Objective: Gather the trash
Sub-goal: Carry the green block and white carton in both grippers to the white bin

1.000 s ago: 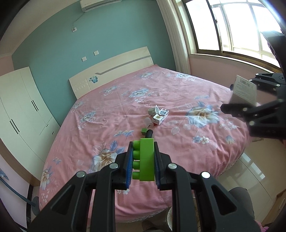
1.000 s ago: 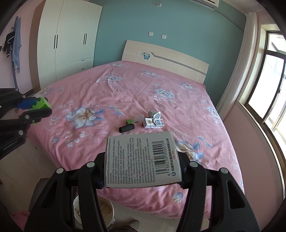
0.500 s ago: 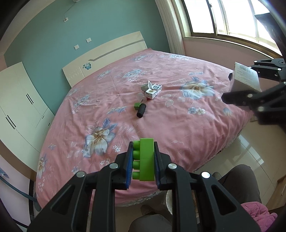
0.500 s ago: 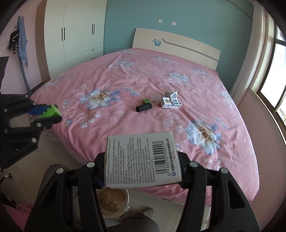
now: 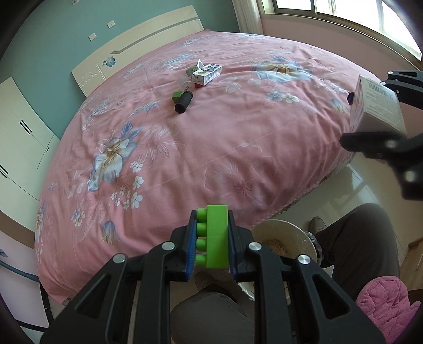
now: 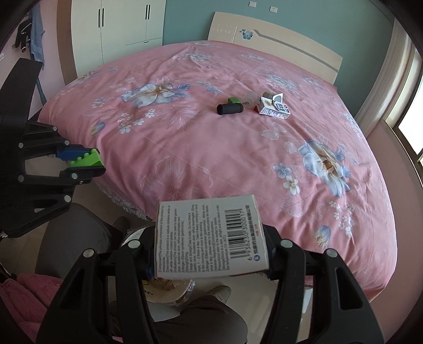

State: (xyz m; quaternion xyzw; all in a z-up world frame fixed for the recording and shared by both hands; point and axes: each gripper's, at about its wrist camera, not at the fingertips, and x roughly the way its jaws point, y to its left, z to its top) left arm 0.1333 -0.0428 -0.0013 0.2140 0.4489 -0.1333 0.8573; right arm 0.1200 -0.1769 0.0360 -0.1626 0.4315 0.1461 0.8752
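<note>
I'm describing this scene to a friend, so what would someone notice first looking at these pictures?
Most striking is the big pink floral bed. Up close, the left gripper clamps a green toy block, and the right gripper clamps a white barcoded box. A small litter cluster lies mid-bed, a bin below on the floor.

Bright daylight from the window [image 5: 343, 10], overexposed to white at upper right above the bed [image 5: 185, 148]. Even, soft light across the bedspread; faint shadows beside the small items at its far middle. Strong fisheye bending, black vignette at all corners. Sharp mid-frame. Slightly soft on the close white box [image 6: 210, 238], small print unreadable. Glare on floor [image 5: 362, 190] beside bed.
</note>
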